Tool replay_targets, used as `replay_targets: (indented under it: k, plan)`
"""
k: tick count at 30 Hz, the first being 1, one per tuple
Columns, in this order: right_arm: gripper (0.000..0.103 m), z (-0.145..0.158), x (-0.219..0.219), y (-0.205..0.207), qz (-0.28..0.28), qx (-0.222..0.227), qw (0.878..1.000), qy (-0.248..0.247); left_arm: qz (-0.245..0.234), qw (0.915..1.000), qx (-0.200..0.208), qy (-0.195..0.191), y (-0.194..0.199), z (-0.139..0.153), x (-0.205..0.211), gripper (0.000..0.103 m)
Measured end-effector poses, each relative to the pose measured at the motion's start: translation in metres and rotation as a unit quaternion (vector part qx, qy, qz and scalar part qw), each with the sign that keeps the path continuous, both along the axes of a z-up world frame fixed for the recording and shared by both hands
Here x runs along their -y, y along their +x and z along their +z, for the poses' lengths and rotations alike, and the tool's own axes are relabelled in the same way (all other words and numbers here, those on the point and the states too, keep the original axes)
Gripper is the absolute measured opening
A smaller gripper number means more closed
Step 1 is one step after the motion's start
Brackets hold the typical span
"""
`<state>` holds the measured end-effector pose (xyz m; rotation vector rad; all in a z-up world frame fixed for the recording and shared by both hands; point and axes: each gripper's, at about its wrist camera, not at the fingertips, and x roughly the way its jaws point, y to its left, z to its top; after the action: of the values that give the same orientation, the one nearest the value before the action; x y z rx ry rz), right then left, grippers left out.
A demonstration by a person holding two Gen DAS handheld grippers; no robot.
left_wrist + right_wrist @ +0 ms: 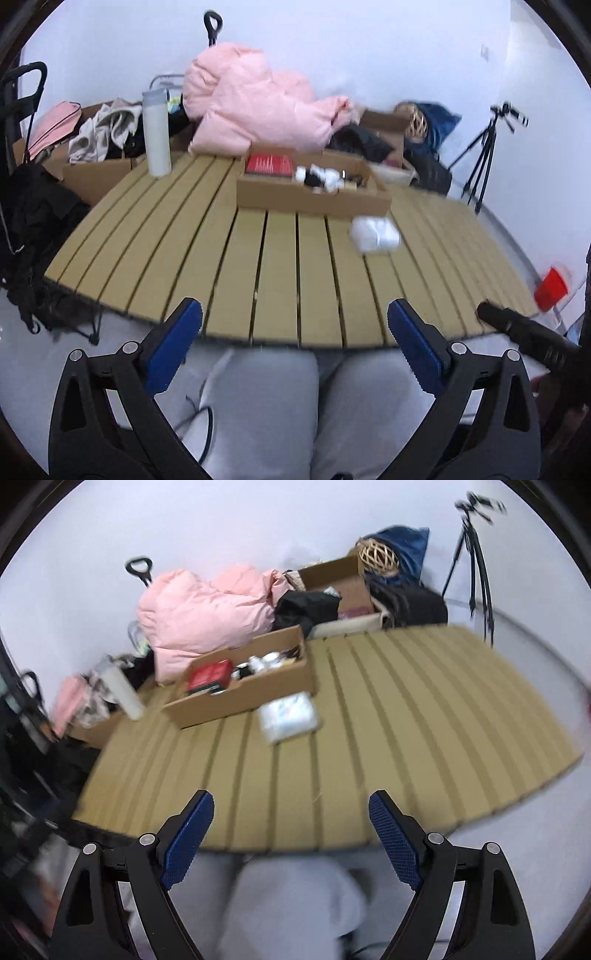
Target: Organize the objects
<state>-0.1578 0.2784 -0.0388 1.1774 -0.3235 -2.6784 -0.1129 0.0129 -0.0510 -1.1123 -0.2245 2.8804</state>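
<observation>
The left gripper (294,317) is sitting at the bottom of its frame with its jaws spread wide and nothing between the blue pads (177,343); it is hanging over the near edge of the slatted table (280,266), above grey-clad legs (266,406). The right gripper (291,808) is likewise released and empty, its blue pads (395,842) framing the table's near edge (369,738) at the bottom of its view.

Further out, near mid-frame, a white soft packet (375,234) (289,716) is lying flat on the slats, just in front of a shallow cardboard box (314,192) (243,698). The box is holding a red case (269,164) (208,677) and several small white and black items, too blurred to name. A tall white bottle (157,133) is standing upright on the table in the upper left of the left view. Behind the box, a pink padded jacket (251,107) (207,616) is heaped up, and a tripod (484,147) (476,561) is standing at the right.
</observation>
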Motion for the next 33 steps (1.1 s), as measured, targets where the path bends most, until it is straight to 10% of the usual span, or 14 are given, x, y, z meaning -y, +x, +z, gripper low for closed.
replay_targets:
  k: [15, 28, 33]
  plan:
    - [0.088, -0.038, -0.016, -0.015, 0.018, 0.047, 0.998, 0.025, -0.060, 0.9971, 0.037, -0.028, -0.040, -0.025, -0.031, 0.100]
    - [0.063, -0.057, -0.024, -0.201, 0.016, 0.081, 0.997, -0.008, -0.092, 0.9867, 0.104, 0.085, -0.237, -0.086, -0.088, 0.057]
    - [0.052, -0.083, -0.013, -0.260, 0.032, 0.107, 0.993, -0.033, -0.108, 0.9709, 0.137, 0.164, -0.267, -0.115, -0.087, 0.056]
